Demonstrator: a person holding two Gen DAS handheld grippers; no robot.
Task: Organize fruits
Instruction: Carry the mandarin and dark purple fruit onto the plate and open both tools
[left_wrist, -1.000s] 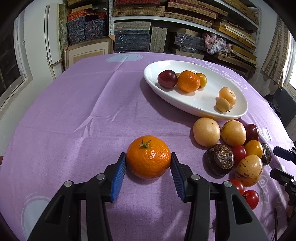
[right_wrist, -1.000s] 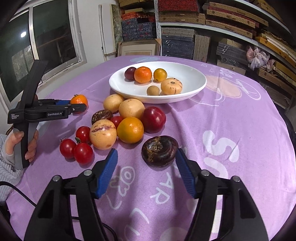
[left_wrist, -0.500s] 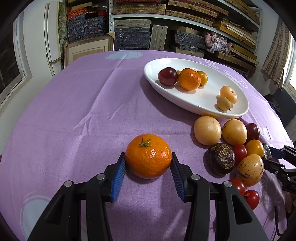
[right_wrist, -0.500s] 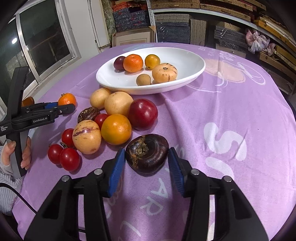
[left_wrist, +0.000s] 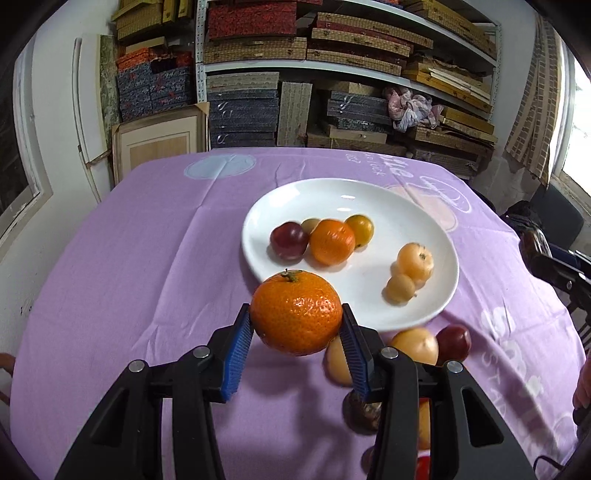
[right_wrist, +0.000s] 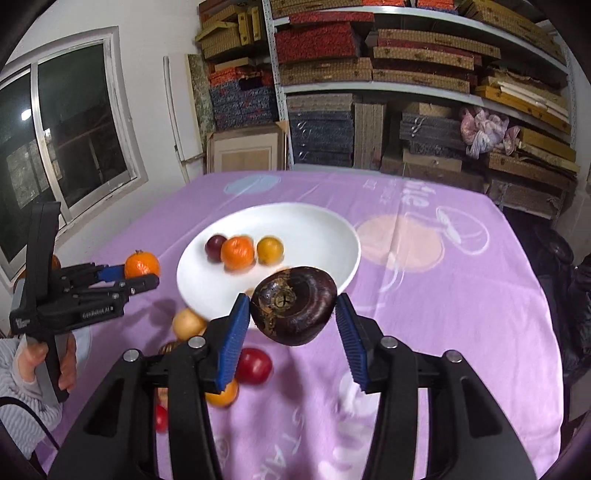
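A purple tablecloth (left_wrist: 122, 280) covers the table, its near edge cut off. On it sits a white plate (left_wrist: 373, 199) with a dark red fruit, an orange, a yellow fruit and two blurred pale ones. Loose fruits (right_wrist: 255, 365) lie half hidden behind the fingers. The left gripper (left_wrist: 295, 341) clamps a tangerine (left_wrist: 296, 312), the right gripper (right_wrist: 291, 325) a dark purple fruit (right_wrist: 293, 304), both above the cloth.

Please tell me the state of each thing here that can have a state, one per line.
Left gripper: shut on the tangerine, held above the cloth.
Right gripper: its fingers have just closed on the dark fruit, now held above the cloth.
Plate: holds six fruits.
Loose fruits: lying on the cloth.
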